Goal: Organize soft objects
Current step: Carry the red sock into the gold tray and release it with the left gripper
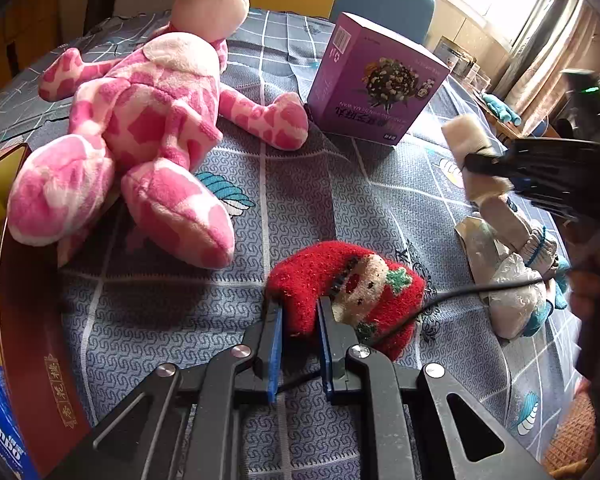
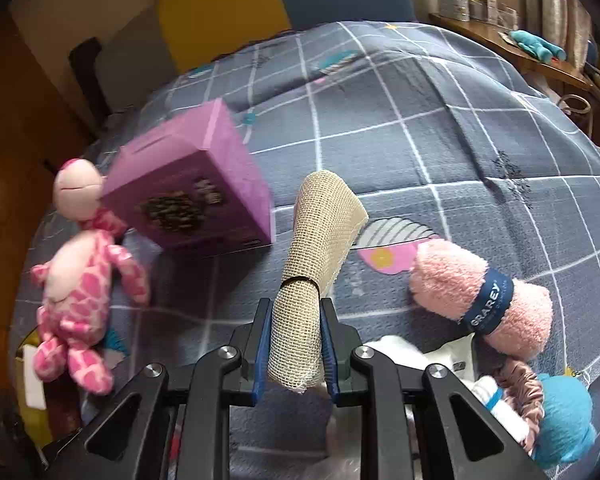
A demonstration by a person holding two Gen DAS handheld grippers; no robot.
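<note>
Red sock pinched in left claw; right claw clamps beige mesh roll beside purple box.

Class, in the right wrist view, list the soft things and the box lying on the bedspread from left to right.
Pink plush toy → purple box → beige mesh roll in the right hand-held gripper → pink towel roll → blue yarn ball.

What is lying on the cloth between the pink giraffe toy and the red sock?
Nothing: in the left wrist view, only bare checked cloth separates the pink giraffe toy from the red sock.
</note>
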